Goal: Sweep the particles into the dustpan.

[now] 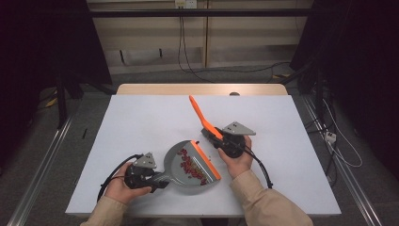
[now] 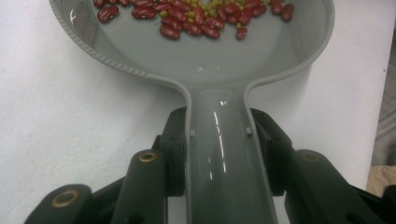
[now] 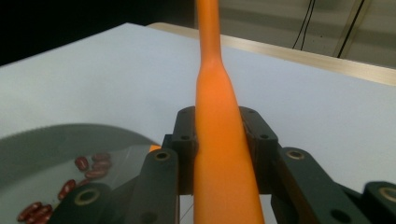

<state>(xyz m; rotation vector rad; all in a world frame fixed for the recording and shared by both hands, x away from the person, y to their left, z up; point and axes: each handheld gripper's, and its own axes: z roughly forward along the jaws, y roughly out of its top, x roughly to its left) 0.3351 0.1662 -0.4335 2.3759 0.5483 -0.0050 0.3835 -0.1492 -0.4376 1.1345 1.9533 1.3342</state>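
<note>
High view shows a white table [image 1: 141,122] with a person's two forearms coming in from the bottom edge. Left gripper [image 1: 157,181] lies low near the front edge, its jaws clamped on the grey handle of a dustpan [image 1: 181,172]. That pan sits flat on the table in front of the person, its wide mouth turned up and to the right, edged by an orange lip [image 1: 207,160]. Red beans [image 1: 190,165] lie heaped in its bowl, close behind the lip.

Left gripper view looks along the pan's handle [image 2: 224,158]: both black jaws press against its sides, so the grip is tight. Farther up, the bowl [image 2: 205,51] widens, and red beans [image 2: 187,21] mixed with small yellow-green ones [image 2: 205,7] lie at its far side.

Right gripper [image 1: 217,140] sits just right of the pan's mouth, held in the right hand [image 1: 237,157]. Its jaws are clenched on an orange brush [image 1: 202,117], whose handle slants up and to the left over the table; the dark head near the gripper is too small to make out.

Right gripper view shows the orange handle [image 3: 219,140] rising straight between the two jaws, both pressed on it. At lower left of that view, the pan's grey rim [image 3: 60,133] and some beans [image 3: 91,165] are near
</note>
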